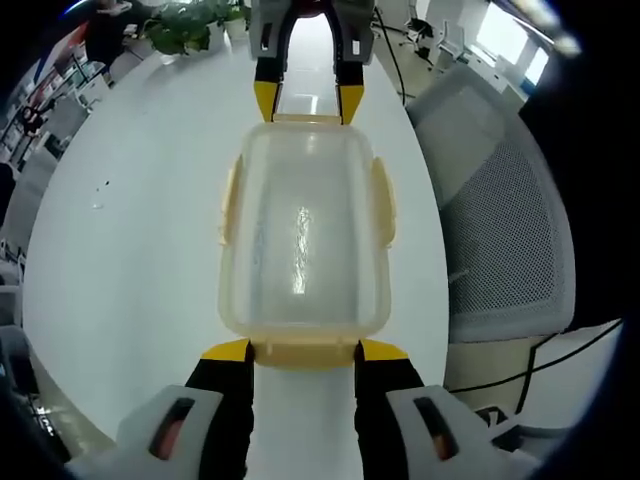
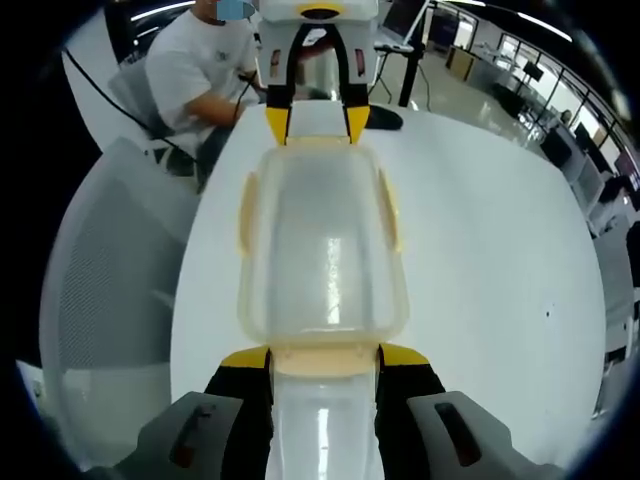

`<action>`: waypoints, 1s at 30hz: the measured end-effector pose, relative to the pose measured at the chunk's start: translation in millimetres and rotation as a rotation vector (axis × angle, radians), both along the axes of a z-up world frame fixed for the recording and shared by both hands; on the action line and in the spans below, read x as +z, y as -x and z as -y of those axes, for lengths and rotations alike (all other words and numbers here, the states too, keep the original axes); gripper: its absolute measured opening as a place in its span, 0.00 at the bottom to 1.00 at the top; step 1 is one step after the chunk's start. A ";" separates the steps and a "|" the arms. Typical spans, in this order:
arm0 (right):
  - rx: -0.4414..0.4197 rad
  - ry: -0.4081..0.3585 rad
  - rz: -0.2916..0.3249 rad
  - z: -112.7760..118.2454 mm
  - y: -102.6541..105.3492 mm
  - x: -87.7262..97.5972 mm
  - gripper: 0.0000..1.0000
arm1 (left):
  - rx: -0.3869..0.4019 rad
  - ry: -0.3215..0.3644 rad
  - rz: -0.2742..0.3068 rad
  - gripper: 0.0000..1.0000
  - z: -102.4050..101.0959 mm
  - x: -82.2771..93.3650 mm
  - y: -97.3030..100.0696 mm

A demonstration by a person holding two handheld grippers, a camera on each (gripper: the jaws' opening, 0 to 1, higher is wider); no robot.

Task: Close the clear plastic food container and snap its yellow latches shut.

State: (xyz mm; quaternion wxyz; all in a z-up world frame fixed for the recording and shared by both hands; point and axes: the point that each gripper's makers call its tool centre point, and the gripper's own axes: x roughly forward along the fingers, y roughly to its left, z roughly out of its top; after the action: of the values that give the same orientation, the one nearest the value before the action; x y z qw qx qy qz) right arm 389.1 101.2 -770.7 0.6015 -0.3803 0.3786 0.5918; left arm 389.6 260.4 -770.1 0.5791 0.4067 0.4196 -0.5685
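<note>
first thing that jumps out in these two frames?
The clear container lying lengthwise on the white table, lid on, with a yellow-tipped gripper at each short end. The left gripper brackets the near end latch; the right gripper faces it from the far end.

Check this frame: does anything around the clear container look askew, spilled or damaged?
Nothing stands out. The clear container sits flat on the white table with its lid on, no spill or crack visible. The left claw and right claw each straddle a yellow end latch. Whether the side latches are snapped is unclear.
</note>
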 end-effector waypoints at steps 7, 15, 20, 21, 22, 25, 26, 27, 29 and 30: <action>-0.006 0.003 -0.001 14.1 4.7 -1.0 0.38 | -0.002 0.006 -0.004 0.38 13.9 -0.7 4.1; -0.018 0.009 0.006 32.1 4.3 -2.5 0.38 | -0.008 0.009 0.003 0.38 31.2 -0.3 3.0; -0.022 0.016 0.007 39.9 3.9 -3.2 0.38 | -0.009 0.011 0.004 0.38 40.2 -0.6 2.2; -0.023 0.018 0.005 41.1 4.0 -3.5 0.38 | -0.009 0.011 0.004 0.38 41.6 -0.7 2.2; -0.022 0.019 0.010 43.0 3.4 -3.7 0.38 | -0.008 0.011 0.004 0.38 43.2 -1.0 1.8; -0.022 0.013 0.011 45.5 2.9 -3.1 0.38 | -0.009 0.009 0.005 0.38 45.0 -1.5 0.9; -0.021 0.012 0.012 45.8 2.5 -2.9 0.38 | -0.011 0.009 0.005 0.38 45.4 -1.5 0.5; -0.022 0.012 0.011 46.5 1.9 -2.9 0.38 | -0.012 0.009 0.005 0.38 46.2 -1.2 -0.3; -0.022 0.012 0.013 47.6 0.3 -2.4 0.38 | -0.012 0.010 0.004 0.38 47.5 -0.5 -1.7; -0.023 0.011 0.014 47.9 -0.5 -2.0 0.38 | -0.011 0.009 0.004 0.38 47.8 -0.6 -2.8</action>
State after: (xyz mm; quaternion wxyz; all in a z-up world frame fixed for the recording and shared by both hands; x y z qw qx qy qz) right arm 389.6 53.3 -772.8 0.6088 -0.3832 0.3820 0.5802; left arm 392.3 212.5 -770.7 0.5787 0.4075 0.4135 -0.5728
